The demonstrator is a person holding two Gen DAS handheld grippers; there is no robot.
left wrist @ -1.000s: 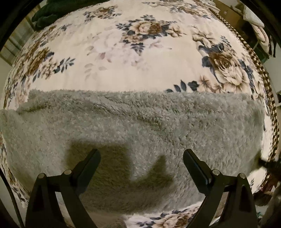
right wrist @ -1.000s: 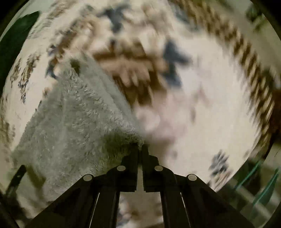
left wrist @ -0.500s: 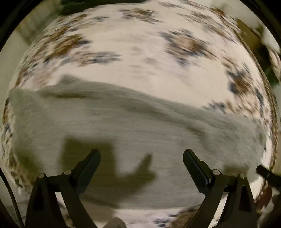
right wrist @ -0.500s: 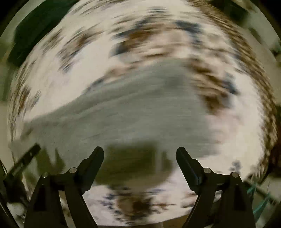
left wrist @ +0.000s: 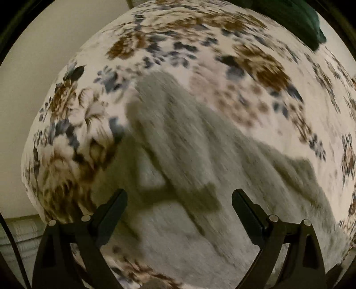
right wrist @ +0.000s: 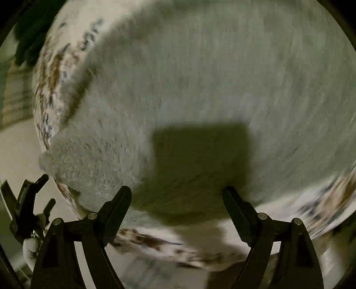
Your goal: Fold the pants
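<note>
Your left gripper (left wrist: 179, 207) has its jaws spread wide apart, with nothing between them. Your right gripper (right wrist: 176, 205) is the same, jaws splayed and holding nothing. In the right wrist view the left gripper (right wrist: 33, 200) shows at the lower left edge, just beside the right one, its jaws too small to judge there.

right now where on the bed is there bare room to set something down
Bare floral bedspread lies open beyond the fuzzy grey pants, up to the dark green cloth at the far edge. The near side is crowded: the pants fill it under both open claws.
</note>
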